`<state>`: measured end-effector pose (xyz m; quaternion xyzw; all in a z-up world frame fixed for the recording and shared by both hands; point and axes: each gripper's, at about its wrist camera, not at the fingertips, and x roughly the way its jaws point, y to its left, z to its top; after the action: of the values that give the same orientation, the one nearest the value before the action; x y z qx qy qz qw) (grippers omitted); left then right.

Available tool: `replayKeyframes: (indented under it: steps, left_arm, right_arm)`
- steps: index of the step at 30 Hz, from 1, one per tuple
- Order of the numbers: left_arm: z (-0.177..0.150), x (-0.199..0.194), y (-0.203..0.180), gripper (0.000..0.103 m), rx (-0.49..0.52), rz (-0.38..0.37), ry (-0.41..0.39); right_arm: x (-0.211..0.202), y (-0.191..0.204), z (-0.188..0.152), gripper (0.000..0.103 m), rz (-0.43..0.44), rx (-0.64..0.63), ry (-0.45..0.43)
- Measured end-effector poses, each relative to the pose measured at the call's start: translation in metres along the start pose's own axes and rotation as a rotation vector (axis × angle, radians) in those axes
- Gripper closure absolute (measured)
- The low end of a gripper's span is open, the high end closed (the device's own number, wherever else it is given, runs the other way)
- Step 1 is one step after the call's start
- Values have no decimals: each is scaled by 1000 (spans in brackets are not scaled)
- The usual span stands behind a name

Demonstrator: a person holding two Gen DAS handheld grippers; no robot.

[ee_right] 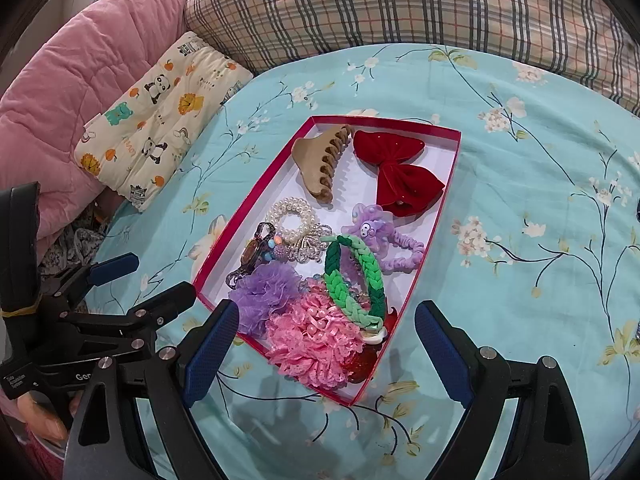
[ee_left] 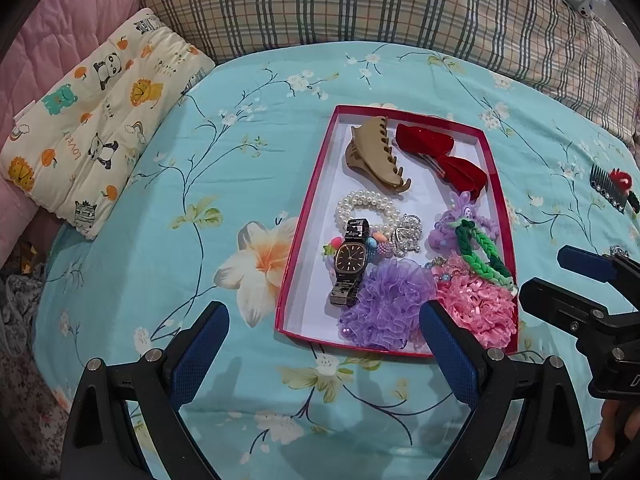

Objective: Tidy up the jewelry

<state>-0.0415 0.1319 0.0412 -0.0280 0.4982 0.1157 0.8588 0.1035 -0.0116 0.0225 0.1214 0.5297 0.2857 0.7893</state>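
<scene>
A red-rimmed shallow box (ee_left: 308,216) (ee_right: 248,208) lies on the bed. It holds a beige claw clip (ee_left: 376,156), a red bow (ee_left: 444,160), a pearl bracelet (ee_left: 366,204), a dark wristwatch (ee_left: 350,260), a purple scrunchie (ee_left: 392,304), a pink scrunchie (ee_left: 480,308) and a green braided band (ee_left: 484,256). My left gripper (ee_left: 324,344) is open and empty above the box's near edge. My right gripper (ee_right: 326,344) is open and empty over the pink scrunchie (ee_right: 316,340). A dark comb with a red ornament (ee_left: 612,188) lies on the sheet to the right.
The bed has a turquoise floral sheet (ee_left: 200,168). A cartoon-print small pillow (ee_left: 96,120) lies at the left, a plaid pillow (ee_left: 380,4) at the back and a pink quilt (ee_right: 60,80) at the far left. The right gripper's body (ee_left: 592,300) shows at the right edge.
</scene>
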Motion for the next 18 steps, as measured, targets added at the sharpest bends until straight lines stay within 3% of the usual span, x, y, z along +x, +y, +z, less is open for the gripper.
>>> replayKeyframes:
  steps: [18]
  left_arm:
    - [0, -2, -1, 6, -1, -4, 2]
  right_arm:
    - [-3, -3, -2, 12, -5, 5, -6]
